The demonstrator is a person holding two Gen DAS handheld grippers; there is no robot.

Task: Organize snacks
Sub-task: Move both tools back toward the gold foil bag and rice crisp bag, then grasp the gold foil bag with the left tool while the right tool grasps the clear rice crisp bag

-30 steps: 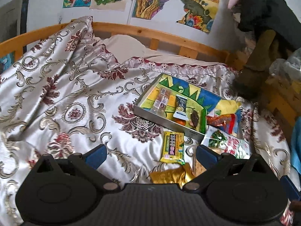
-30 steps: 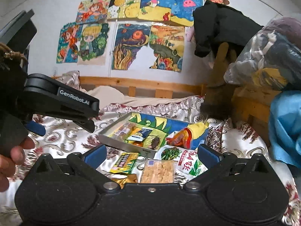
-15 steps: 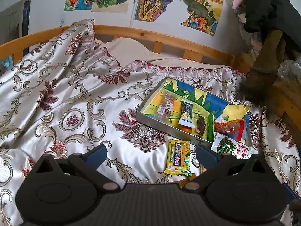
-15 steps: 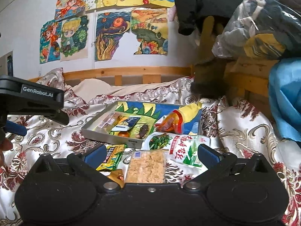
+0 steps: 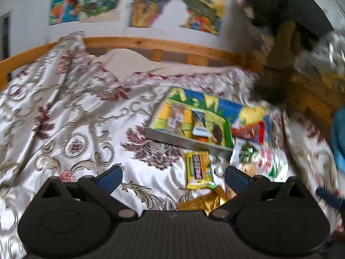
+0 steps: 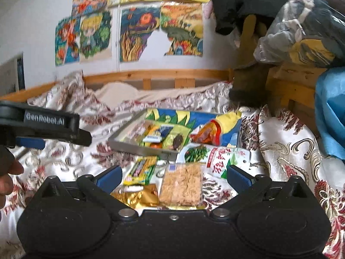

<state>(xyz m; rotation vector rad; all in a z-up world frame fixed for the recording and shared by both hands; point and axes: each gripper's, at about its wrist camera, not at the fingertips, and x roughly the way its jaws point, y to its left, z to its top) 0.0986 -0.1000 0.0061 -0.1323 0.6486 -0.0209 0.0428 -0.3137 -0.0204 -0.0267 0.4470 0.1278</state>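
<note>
A shallow grey tray (image 5: 185, 140) (image 6: 138, 145) with a bright printed bottom lies on the bed and holds several small snacks. In front of it lie a yellow packet (image 5: 198, 170) (image 6: 142, 169), a gold wrapper (image 5: 201, 201) (image 6: 135, 197), a clear pack of crispy squares (image 6: 182, 185) and a white-green bag (image 5: 261, 159) (image 6: 224, 158). An orange-yellow bag (image 6: 217, 127) leans on the tray's right end. My left gripper (image 5: 173, 178) is open and empty above the bedspread, left of the packets. My right gripper (image 6: 173, 176) is open and empty just above the crispy pack.
The floral bedspread (image 5: 64, 118) covers the bed, with a wooden headboard rail (image 5: 151, 44) behind. A wooden post with dark clothes (image 6: 248, 43) and bagged items (image 6: 301, 28) stand at the right. Blue cloth (image 6: 332, 112) hangs at the far right.
Both views shifted and blurred with hand movement. The left gripper moved a little right and closer to the snacks. The right gripper tilted up slightly. Both jaws stay open.
</note>
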